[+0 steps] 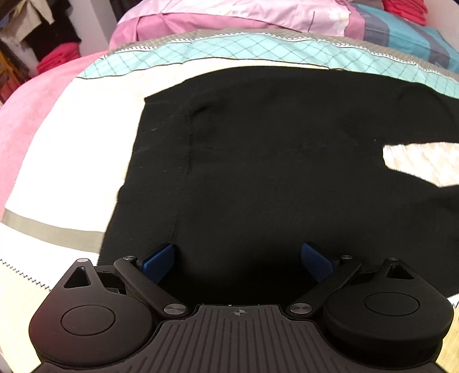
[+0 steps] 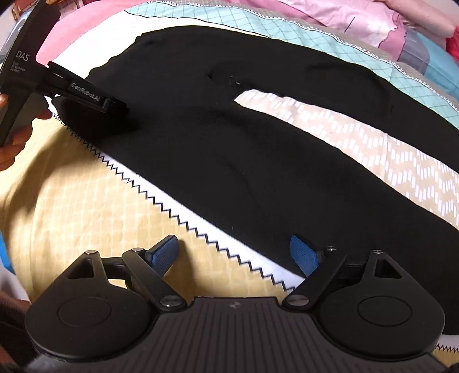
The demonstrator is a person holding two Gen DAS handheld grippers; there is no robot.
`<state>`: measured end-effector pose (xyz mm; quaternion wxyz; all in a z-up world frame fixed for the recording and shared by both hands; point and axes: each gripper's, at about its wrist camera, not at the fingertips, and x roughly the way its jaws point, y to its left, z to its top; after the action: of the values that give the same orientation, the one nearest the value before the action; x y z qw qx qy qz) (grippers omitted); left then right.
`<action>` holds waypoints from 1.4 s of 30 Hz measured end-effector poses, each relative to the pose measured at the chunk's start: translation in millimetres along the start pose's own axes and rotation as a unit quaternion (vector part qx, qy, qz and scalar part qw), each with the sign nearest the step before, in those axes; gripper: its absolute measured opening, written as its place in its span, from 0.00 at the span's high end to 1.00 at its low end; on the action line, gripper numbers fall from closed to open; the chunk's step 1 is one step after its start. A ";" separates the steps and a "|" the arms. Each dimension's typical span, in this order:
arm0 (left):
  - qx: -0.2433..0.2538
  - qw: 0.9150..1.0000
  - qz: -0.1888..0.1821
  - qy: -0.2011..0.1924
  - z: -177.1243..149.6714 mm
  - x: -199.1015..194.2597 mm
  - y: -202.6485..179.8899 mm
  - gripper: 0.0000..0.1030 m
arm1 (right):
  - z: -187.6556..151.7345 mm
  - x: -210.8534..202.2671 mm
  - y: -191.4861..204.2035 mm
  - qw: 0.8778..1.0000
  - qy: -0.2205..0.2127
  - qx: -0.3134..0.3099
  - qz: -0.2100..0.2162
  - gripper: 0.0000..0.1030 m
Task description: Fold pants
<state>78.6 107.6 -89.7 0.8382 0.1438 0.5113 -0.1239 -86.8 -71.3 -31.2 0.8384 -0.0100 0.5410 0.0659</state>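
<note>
Black pants [image 1: 258,160] lie flat on a patchwork bedspread [image 1: 71,160], waistband at the left, both legs spread toward the right with a gap between them [image 2: 315,123]. My left gripper [image 1: 238,261] is open, its blue pads wide apart, low over the near waist corner of the pants. It also shows in the right wrist view [image 2: 114,106] at the waist. My right gripper [image 2: 235,255] is open and empty, above the near edge of the near pant leg [image 2: 258,178] and the zigzag-trimmed quilt.
Pink pillows and folded bedding [image 1: 229,20] lie along the far side of the bed. A pink blanket [image 1: 34,109] covers the left edge. Shelves with red and dark clothes [image 1: 54,57] stand at the far left.
</note>
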 end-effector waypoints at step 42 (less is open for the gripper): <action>-0.039 0.999 0.034 0.004 39.6 12.3 28.2 0.00 | 196.9 83.6 12.1 0.980 -0.139 -0.104 0.097 0.39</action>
<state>126.5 118.4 -80.2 0.8451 0.1284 0.5136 -0.0745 124.0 -33.7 -24.9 0.8891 -0.0356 0.4081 0.2040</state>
